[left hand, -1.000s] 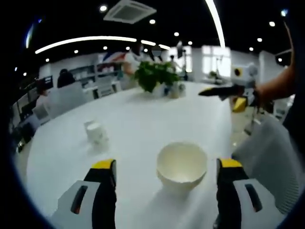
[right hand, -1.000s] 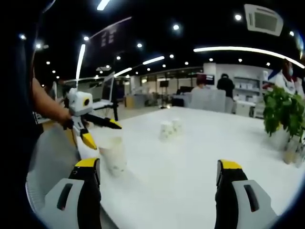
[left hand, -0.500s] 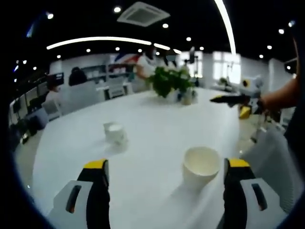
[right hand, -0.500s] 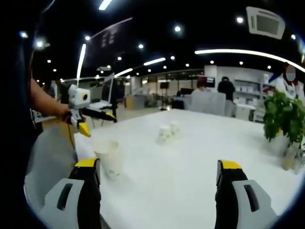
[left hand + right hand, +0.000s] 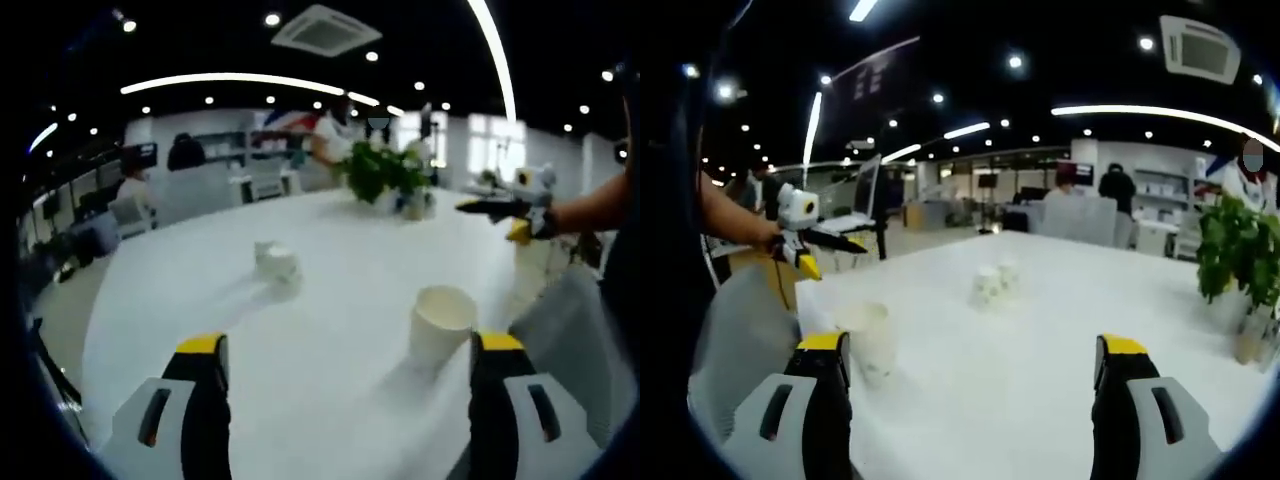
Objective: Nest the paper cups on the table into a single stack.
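Left gripper view has the left claw [image 5: 345, 400] wide apart and empty over the white counter [image 5: 330, 260], one upright paper cup [image 5: 440, 322] near its right jaw, the paired cups [image 5: 276, 265] farther off, and the right claw [image 5: 975, 400] equally wide.
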Available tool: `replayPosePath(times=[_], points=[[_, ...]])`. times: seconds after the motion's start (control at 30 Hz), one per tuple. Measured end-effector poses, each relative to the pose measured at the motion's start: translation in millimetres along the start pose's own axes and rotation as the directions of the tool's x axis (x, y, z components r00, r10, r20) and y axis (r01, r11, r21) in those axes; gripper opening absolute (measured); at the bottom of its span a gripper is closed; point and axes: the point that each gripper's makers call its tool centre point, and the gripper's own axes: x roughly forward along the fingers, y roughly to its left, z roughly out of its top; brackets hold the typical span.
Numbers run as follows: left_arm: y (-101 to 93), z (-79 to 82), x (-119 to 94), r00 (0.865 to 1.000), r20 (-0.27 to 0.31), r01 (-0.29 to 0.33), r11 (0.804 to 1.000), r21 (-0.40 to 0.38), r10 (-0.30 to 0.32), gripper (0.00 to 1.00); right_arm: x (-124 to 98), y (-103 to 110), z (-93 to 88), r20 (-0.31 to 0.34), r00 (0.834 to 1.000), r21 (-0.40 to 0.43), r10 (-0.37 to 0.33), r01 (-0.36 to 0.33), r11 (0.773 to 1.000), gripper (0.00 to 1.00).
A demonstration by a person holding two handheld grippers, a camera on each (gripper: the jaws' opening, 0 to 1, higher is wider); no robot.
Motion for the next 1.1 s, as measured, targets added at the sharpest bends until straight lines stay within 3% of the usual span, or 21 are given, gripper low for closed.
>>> replayPosePath(times=[0.27,0.53,0.83,1.1], points=[[-4.3,-11.7,-10.5,1.0,0.018,-0.021,1.0,-0.019,0.021,0.99,5.0,1.0,0.9,-0.002,1.0,0.001,0.004,-0.004,1.0,1.0],[0.7,-4.9,-4.2,0.999,0.038,-0.011,1.0,-0.017,0.012,0.98,5.7,0.3,0.5,-0.003,1.0,0.002,0.004,-0.004,1.0,1.0],[19.1,0.8,19.1,0.998,0.052,-0.02,0.998,-0.058,0.023,0.99,5.2,-2.7,-2.9,-0.011,1.0,0.001,0.0,0.0,1.0,1.0],[31.7,3.6,51.7,1.0,0.027,0.012,0.999,-0.051,-0.011,0.98,5.3,-7.0,-7.3,-0.014,1.0,0.017,-0.013,0.013,1.0,1.0]])
